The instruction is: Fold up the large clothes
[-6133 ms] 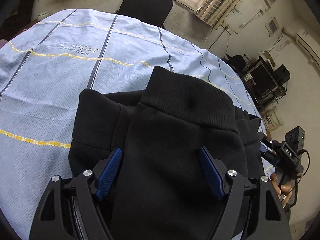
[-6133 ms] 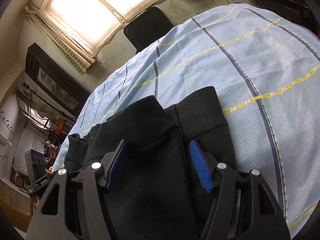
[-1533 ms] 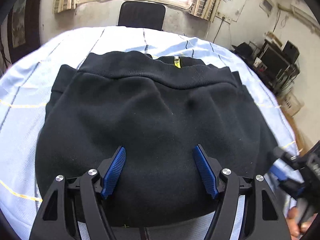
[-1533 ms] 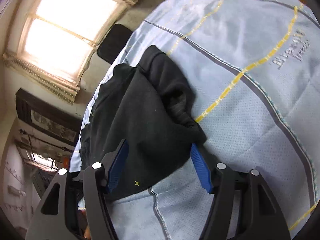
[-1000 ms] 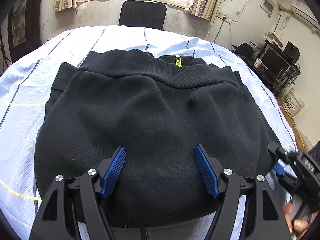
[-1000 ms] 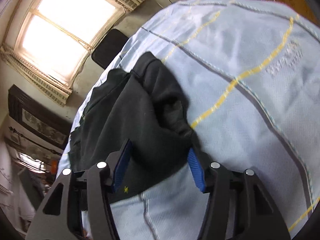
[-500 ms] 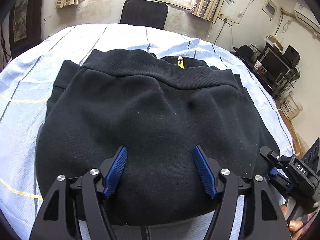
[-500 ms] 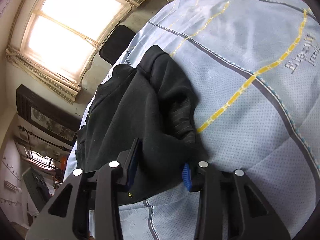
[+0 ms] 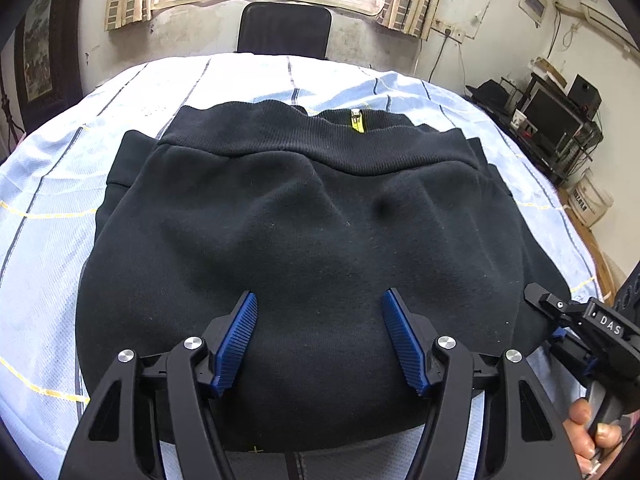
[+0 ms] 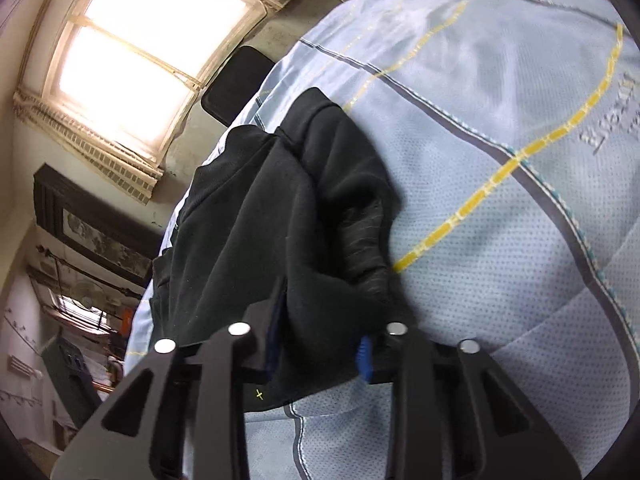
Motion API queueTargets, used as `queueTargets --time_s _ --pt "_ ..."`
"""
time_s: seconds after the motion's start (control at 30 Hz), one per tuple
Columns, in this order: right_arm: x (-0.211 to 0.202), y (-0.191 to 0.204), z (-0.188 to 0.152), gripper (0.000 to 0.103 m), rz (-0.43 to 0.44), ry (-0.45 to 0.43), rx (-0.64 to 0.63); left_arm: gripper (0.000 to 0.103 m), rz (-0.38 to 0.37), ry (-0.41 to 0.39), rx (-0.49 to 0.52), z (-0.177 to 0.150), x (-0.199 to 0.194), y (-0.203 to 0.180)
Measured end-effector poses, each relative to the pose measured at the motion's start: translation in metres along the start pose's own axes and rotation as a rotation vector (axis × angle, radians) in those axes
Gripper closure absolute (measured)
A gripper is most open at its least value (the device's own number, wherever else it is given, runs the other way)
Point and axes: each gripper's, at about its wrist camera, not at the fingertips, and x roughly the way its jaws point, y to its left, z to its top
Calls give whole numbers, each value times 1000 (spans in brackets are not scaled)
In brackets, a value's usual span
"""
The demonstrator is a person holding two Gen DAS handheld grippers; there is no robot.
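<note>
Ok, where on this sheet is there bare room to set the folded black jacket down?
Bare sheet lies right of the black jacket, and a strip on its left. The middle is crowded: the jacket covers it, with left tongs open above and right tongs gripping its corner.

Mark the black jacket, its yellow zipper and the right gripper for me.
black jacket (image 9: 304,240): left wrist view, middle of the folded top panel.
yellow zipper (image 9: 357,122): left wrist view, pull at the far edge.
right gripper (image 10: 318,344): right wrist view, between its fingertips, closing on the jacket's corner.
</note>
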Motion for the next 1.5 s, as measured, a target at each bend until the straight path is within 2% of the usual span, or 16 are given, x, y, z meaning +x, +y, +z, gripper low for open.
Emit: queueTargets --time_s 0.17,0.23,0.33,0.47,0.57,0.7,0.87,1.0,1.07,1.13,1.27,1.33,1.4,1.43,1.47,1.5 --pt "-1 7 -3 79 -29 -17 -39 36 26 -1 19 -1 2 -3" --pt "-1 9 -3 83 -31 -22 -53 37 23 0 18 -1 2 -3" --pt "-6 17 -4 88 -48 -47 -105 37 -21 15 -16 1 0 5" --pt "-16 57 -14 90 -157 -133 -312 38 -93 56 -77 9 -3 21" --pt "-21 87 -18 91 -170 -166 -390 41 -164 74 -152 18 -9 42" --pt "-28 136 -26 91 -164 -192 -491 41 -216 3 -237 34 -39 83" --pt "-30 199 -59 91 -162 -235 -683 33 -390 -56 -343 43 -80 132" --pt "-24 224 -90 91 -145 -246 -788 25 -475 -77 -329 45 -101 128" --pt "-19 235 -105 91 -145 -248 -839 13 -523 -82 -300 44 -109 118" --pt "-12 244 -119 91 -152 -251 -898 4 -531 -96 -280 43 -115 107" --pt "-6 262 -149 91 -138 -243 -1006 4 -540 -99 -227 43 -117 88" --pt "-3 267 -160 91 -128 -236 -1043 4 -516 -93 -214 42 -113 85" --pt "-1 271 -172 91 -114 -223 -1084 5 -481 -98 -213 42 -106 86" --pt "1 273 -177 91 -107 -215 -1103 16 -452 -104 -217 42 -103 90" --pt "1 275 -185 91 -98 -206 -1126 41 -438 -101 -221 42 -100 97" --pt "1 276 -189 91 -92 -200 -1141 50 -461 -90 -228 42 -96 103"
